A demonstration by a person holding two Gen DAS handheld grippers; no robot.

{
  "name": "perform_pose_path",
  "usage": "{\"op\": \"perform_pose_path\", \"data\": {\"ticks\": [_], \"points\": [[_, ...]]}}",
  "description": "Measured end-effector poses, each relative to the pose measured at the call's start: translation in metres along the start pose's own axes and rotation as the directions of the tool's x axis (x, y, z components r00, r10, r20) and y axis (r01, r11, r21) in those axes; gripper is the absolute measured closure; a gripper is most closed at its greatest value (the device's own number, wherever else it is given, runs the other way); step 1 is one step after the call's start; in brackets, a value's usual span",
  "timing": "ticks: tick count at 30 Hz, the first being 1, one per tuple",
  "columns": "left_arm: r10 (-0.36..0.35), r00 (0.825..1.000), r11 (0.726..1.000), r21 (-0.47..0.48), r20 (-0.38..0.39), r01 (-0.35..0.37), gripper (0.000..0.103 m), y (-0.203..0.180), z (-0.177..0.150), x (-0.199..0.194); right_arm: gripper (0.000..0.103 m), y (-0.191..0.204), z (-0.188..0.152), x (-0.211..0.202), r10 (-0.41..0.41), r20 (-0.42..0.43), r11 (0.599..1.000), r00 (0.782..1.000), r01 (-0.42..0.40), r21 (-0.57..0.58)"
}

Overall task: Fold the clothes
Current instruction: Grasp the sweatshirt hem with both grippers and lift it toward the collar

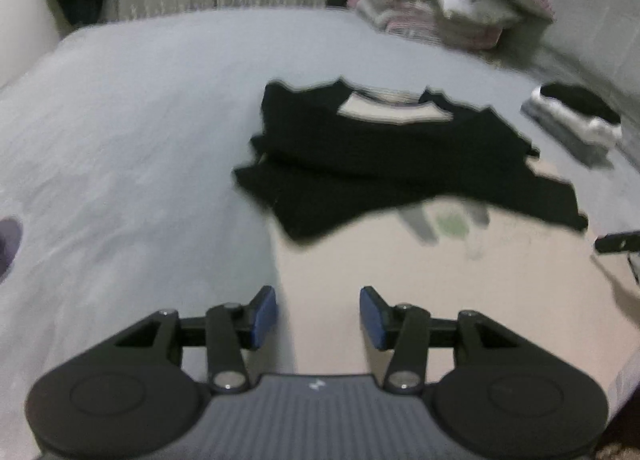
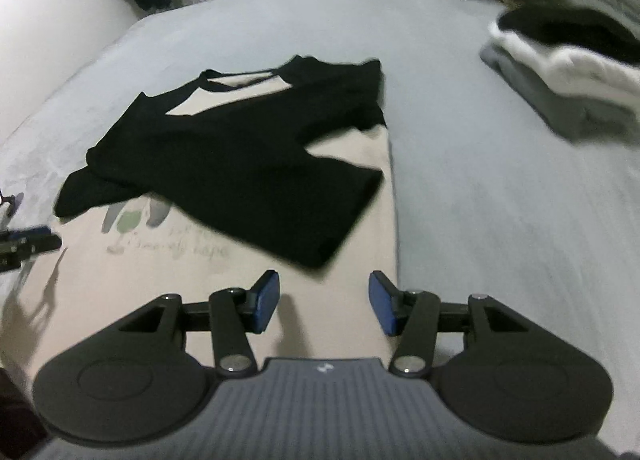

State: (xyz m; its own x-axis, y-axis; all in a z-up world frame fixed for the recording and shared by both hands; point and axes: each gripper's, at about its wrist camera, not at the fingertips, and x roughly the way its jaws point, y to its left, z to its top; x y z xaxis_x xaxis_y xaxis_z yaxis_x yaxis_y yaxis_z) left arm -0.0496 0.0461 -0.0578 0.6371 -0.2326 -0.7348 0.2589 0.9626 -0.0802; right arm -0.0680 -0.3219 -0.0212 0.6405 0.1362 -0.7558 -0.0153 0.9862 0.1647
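— What is seen on the grey-sheeted bed [image 1: 140, 132]?

— A cream T-shirt with black sleeves and a faint green print [image 2: 224, 164] is laid flat across it, both sleeves folded in over the chest.

— And the tools?

— The left tool [image 1: 318, 318] is held spread and empty over the shirt's lower left edge; the right tool [image 2: 323, 306] is likewise spread above the lower right hem. A stack of what may be folded clothes [image 2: 560, 72] is seen well apart.
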Motion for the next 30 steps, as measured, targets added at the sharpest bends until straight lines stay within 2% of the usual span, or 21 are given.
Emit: {"op": "perform_pose_path", "data": {"ticks": [5, 11, 14, 19, 21, 24, 27, 30], "points": [[-0.073, 0.993, 0.995, -0.072, -0.095, 0.067, 0.057, 0.012, -0.016, -0.02, 0.049, -0.009, -0.012, -0.02, 0.01, -0.054, 0.999, 0.998, -0.008, 0.034], [-0.223, 0.954, 0.967, -0.166, -0.199, 0.192, 0.059, 0.018, -0.036, -0.036, 0.049, -0.027, -0.035, -0.047, 0.015, -0.122, 0.998, 0.992, -0.008, 0.057], [-0.27, 0.937, 0.952, -0.205, -0.222, 0.226, 0.062, 0.021, -0.043, -0.035, 0.05, -0.037, -0.048, -0.053, 0.073, -0.144, 0.992, 0.987, -0.057, 0.114], [-0.284, 0.932, 0.94, -0.258, -0.224, 0.224, 0.07, 0.024, -0.046, -0.035, 0.063, -0.04, -0.058, -0.05, 0.127, -0.168, 0.98, 0.978, -0.098, 0.172], [-0.291, 0.928, 0.94, -0.252, -0.232, 0.232, 0.073, 0.022, -0.047, -0.036, 0.075, -0.037, -0.059, -0.049, 0.134, -0.175, 0.98, 0.975, -0.104, 0.172], [-0.303, 0.922, 0.937, -0.252, -0.242, 0.242, 0.081, 0.023, -0.046, -0.036, 0.087, -0.034, -0.057, -0.047, 0.14, -0.18, 0.979, 0.974, -0.109, 0.173], [-0.341, 0.909, 0.92, -0.284, -0.239, 0.27, 0.094, 0.028, -0.045, -0.034, 0.091, -0.037, -0.054, -0.049, 0.159, -0.159, 0.971, 0.974, -0.125, 0.206], [-0.378, 0.904, 0.897, -0.323, -0.2, 0.303, 0.096, 0.033, -0.04, -0.039, 0.091, -0.041, -0.048, -0.056, 0.196, -0.116, 0.954, 0.974, -0.162, 0.251]]}}
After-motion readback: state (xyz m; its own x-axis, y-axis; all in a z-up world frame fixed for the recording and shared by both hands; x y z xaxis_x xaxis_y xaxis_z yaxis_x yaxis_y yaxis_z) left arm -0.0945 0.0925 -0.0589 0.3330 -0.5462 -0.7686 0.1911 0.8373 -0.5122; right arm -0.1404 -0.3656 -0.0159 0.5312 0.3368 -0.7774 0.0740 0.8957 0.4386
